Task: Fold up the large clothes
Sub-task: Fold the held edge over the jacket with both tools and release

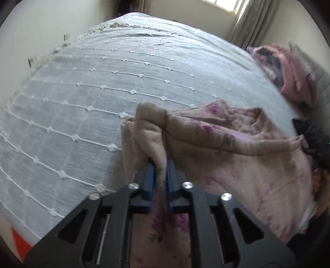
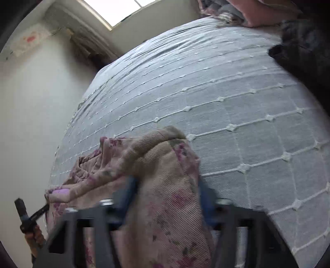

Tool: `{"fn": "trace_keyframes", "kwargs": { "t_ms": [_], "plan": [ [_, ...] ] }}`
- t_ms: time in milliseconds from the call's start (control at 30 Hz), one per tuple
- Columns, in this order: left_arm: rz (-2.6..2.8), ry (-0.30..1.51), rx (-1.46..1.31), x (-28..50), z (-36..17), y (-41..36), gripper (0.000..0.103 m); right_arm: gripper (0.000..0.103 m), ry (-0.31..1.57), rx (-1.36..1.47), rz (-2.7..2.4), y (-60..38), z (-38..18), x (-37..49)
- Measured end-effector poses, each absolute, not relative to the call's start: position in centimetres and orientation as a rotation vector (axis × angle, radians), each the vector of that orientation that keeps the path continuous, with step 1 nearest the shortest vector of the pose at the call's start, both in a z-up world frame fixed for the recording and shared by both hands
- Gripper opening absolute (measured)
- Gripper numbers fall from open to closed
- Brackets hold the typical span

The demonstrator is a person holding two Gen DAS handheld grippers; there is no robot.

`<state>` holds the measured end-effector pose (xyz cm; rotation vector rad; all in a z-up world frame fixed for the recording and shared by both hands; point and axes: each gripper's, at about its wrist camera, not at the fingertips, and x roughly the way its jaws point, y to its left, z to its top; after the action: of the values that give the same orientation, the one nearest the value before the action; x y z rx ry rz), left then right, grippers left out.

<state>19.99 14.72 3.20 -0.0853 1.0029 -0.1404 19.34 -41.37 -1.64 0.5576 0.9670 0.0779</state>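
Observation:
A large beige-pink garment with purple flowers point(image 1: 226, 144) lies bunched on the bedspread point(image 1: 103, 92) at the near edge of the bed. My left gripper point(image 1: 159, 167) is shut on a fold of it, and the cloth rises in a lump above the blue fingers point(image 1: 149, 175). An edge of the garment stretches right to my right gripper point(image 1: 309, 134). In the right wrist view, the same garment point(image 2: 165, 206) fills the gap between the blurred blue fingers point(image 2: 206, 198) of my right gripper point(image 2: 168, 187), which grips it. The left gripper point(image 2: 26, 216) shows at the lower left.
A heap of pink and dark clothes point(image 1: 288, 70) sits at the bed's far right side, with a black garment point(image 2: 305, 51) near it. A pale wall point(image 2: 41, 103) runs along the bed's other side. A window point(image 2: 115, 10) and a curtain point(image 1: 251, 22) lie beyond.

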Motion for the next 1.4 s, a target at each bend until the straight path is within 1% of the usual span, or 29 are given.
{"fn": "trace_keyframes", "kwargs": {
  "t_ms": [33, 67, 100, 233, 300, 400, 467, 533, 633, 767, 833, 900, 1000, 1133, 1233, 1300, 1333, 1367, 1400],
  "plan": [
    [-0.132, 0.982, -0.075, 19.7, 3.6, 14.8, 0.008, 0.024, 0.959, 0.545, 0.067, -41.0, -1.2, 19.1],
    [-0.131, 0.952, -0.072, 19.3, 4.4, 14.8, 0.008, 0.017, 0.938, 0.529, 0.058, -40.9, -0.7, 18.8],
    [-0.137, 0.912, -0.081, 18.6, 5.5, 15.1, 0.007, 0.015, 0.91, 0.526, 0.05, -40.7, 0.3, 18.3],
    [-0.158, 0.801, -0.138, 18.9, 10.3, 15.3, 0.007, 0.013, 0.742, 0.563, 0.07, -41.1, 5.9, 17.4],
    [-0.119, 0.78, -0.129, 21.1, 12.3, 14.5, 0.007, 0.012, 0.678, 0.549, 0.058, -41.2, 8.8, 18.8],
    [-0.044, 0.788, -0.163, 25.5, 13.3, 14.2, 0.007, 0.012, 0.657, 0.55, 0.023, -41.2, 10.3, 22.2],
    [0.015, 0.8, -0.178, 28.2, 12.5, 14.2, 0.007, 0.012, 0.663, 0.562, -0.018, -41.4, 9.7, 24.7],
    [0.097, 0.841, -0.133, 30.8, 10.1, 13.4, 0.007, 0.012, 0.683, 0.553, -0.057, -41.4, 8.2, 26.5],
    [0.181, 0.907, -0.133, 32.8, 5.4, 13.0, 0.007, 0.012, 0.742, 0.52, -0.123, -41.2, 4.5, 29.3],
    [0.228, 0.972, -0.211, 33.1, 0.3, 14.1, 0.007, 0.012, 0.849, 0.43, -0.194, -40.4, -1.3, 31.1],
    [0.251, 0.968, -0.195, 33.0, -0.7, 13.9, 0.007, 0.012, 0.874, 0.422, -0.198, -40.3, -3.3, 31.3],
    [0.271, 0.945, -0.172, 33.2, -0.5, 13.4, 0.007, 0.012, 0.888, 0.443, -0.203, -40.7, -4.6, 31.7],
    [0.313, 0.927, -0.127, 33.7, -0.7, 12.5, 0.004, 0.012, 0.901, 0.456, -0.224, -41.2, -4.9, 31.9],
    [0.323, 0.945, -0.121, 33.2, -3.3, 12.2, 0.004, 0.013, 0.922, 0.457, -0.244, -41.4, -6.3, 32.1],
    [0.31, 0.944, -0.151, 33.0, -3.0, 12.7, 0.004, 0.016, 0.95, 0.489, -0.247, -41.8, -6.9, 32.2],
    [0.308, 0.942, -0.154, 32.9, -3.1, 12.7, 0.005, 0.022, 0.957, 0.492, -0.263, -41.8, -7.0, 32.1],
    [0.307, 0.939, -0.152, 32.9, -3.1, 12.6, 0.005, 0.023, 0.96, 0.493, -0.269, -41.8, -7.0, 32.1],
    [0.303, 0.934, -0.154, 32.8, -2.9, 12.6, 0.006, 0.028, 0.966, 0.498, -0.27, -41.9, -7.0, 32.0],
    [0.296, 0.943, -0.156, 32.8, -2.8, 12.6, 0.008, 0.039, 0.974, 0.502, -0.27, -41.9, -6.8, 31.9]
  ]
}}
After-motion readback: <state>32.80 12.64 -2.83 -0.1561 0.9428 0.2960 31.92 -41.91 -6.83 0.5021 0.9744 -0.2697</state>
